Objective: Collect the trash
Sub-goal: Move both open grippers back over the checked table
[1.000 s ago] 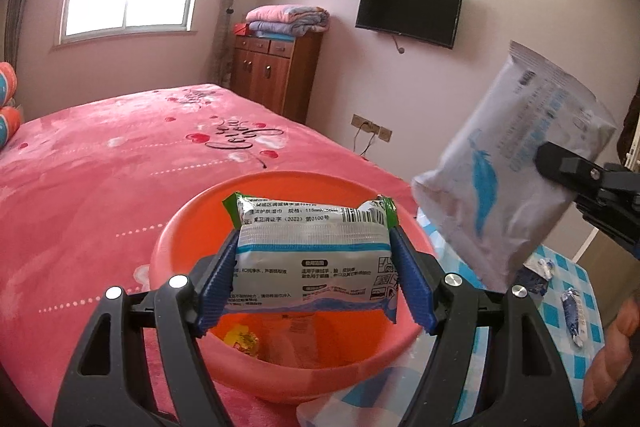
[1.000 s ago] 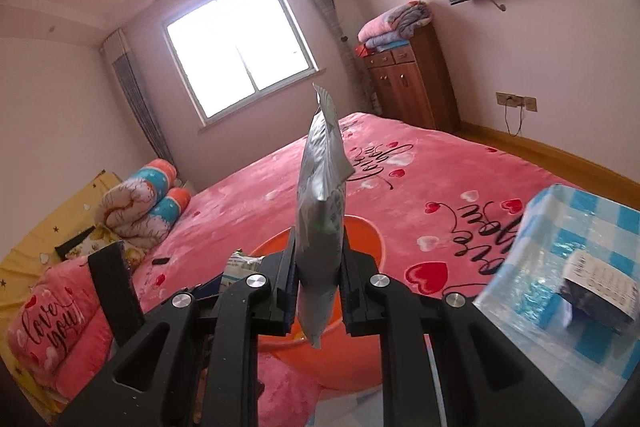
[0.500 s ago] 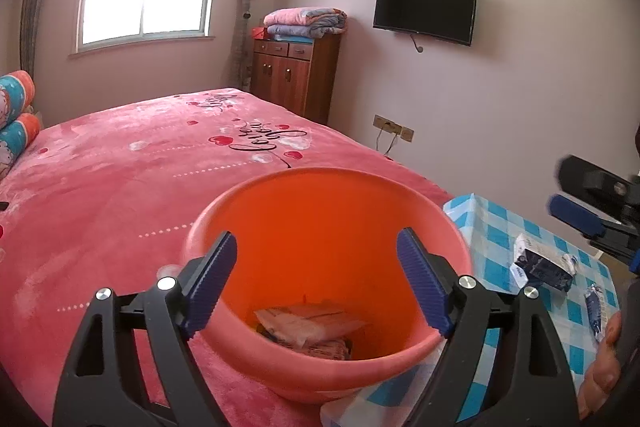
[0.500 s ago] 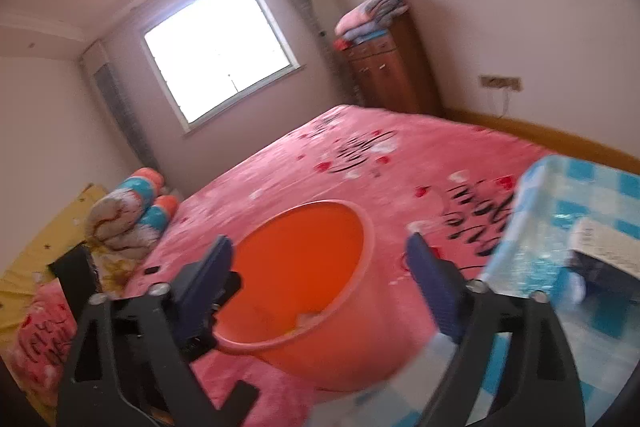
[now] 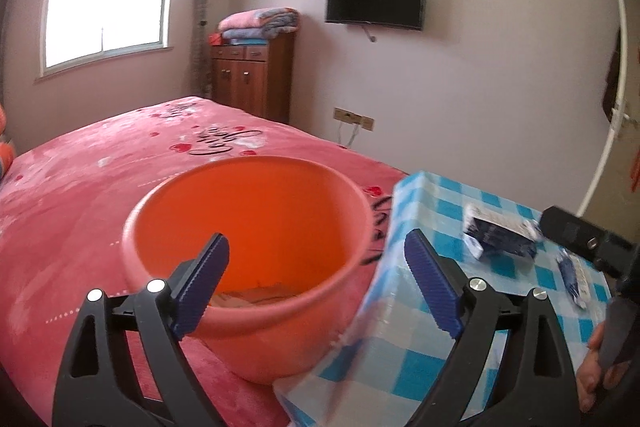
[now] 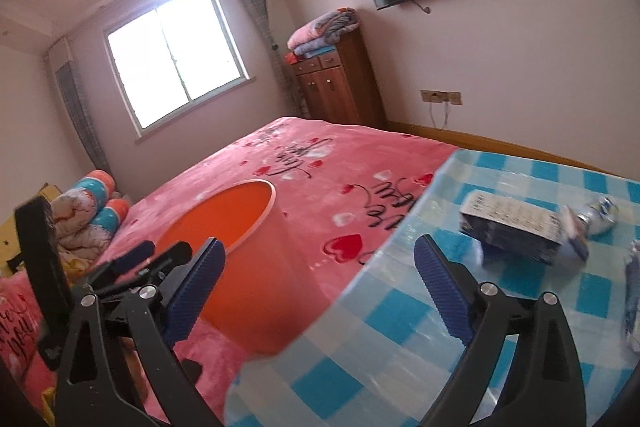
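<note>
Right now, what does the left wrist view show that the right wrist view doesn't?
Left only: wrappers at the bottom of the orange tub; the right gripper's tip at the frame's right edge. Right only: rolled quilts at the bed's far end, the left gripper beside the tub. Both: checked table, dark packet, a small wrapper, both sets of jaws opening, empty.

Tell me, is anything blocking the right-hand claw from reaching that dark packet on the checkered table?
Nothing visible does. The right gripper, jaws opening and empty, faces the dark packet across bare checkered tablecloth. The other wrappers lie beyond and beside it.
</note>
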`<state>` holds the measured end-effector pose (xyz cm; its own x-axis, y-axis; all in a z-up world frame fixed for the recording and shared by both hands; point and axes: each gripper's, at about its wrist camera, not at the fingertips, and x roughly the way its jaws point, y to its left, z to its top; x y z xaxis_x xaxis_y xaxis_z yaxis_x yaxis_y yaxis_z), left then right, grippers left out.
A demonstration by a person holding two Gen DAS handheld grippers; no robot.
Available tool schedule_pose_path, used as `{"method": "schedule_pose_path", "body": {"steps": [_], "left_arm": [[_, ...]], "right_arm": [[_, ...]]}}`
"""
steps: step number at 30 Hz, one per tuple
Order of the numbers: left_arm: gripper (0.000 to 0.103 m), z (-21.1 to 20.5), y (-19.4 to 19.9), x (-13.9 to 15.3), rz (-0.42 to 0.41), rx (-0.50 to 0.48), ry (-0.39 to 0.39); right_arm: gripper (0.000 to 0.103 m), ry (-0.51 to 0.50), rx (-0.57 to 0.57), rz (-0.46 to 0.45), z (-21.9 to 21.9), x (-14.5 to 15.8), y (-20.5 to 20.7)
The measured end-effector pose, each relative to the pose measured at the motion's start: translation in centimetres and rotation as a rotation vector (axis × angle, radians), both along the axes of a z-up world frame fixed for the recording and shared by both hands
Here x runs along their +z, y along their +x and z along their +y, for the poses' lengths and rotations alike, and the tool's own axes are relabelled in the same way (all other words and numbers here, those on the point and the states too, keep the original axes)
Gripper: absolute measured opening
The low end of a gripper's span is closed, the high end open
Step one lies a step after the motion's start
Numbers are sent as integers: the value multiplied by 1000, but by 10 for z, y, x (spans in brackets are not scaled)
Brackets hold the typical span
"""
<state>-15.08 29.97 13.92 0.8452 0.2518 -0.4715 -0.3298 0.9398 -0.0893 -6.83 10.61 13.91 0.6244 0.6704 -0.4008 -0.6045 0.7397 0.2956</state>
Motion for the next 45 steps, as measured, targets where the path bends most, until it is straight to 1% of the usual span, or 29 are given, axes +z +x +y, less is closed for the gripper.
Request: {"method": "schedule_pose_path", "body": {"steps": [3, 9, 12, 15, 18, 22, 26, 33, 45], "left_arm": [[90, -14, 0, 1, 2, -46, -3], [90, -36, 0, -6, 20, -118, -41], [90, -49, 0, -12, 45, -150, -63], [90, -61, 1, -17, 75, -179, -76], [90, -75, 1, -21, 107, -201, -69], [90, -91, 0, -23, 120, -223, -53], [90, -104, -1, -22, 110, -243, -23], [90, -130, 7, -26, 144, -275, 41], [90, -159, 21, -35, 203, -309, 72]], "right_arm": [[95, -9, -27, -1, -11, -4, -5], [95, -14, -95, 10, -41, -18, -15], [95, -19, -131, 15, -57, -27, -17], [95, -20, -161, 43, -71, -37, -18], [95, -20, -176, 48, -82, -42, -21], [96, -34, -198, 29, -93, -44, -26], [97, -40, -217, 15, -103, -47, -28], [97, -28, -232, 21, -120, -51, -28], [97, 5, -281, 51, -157, -60, -19]]}}
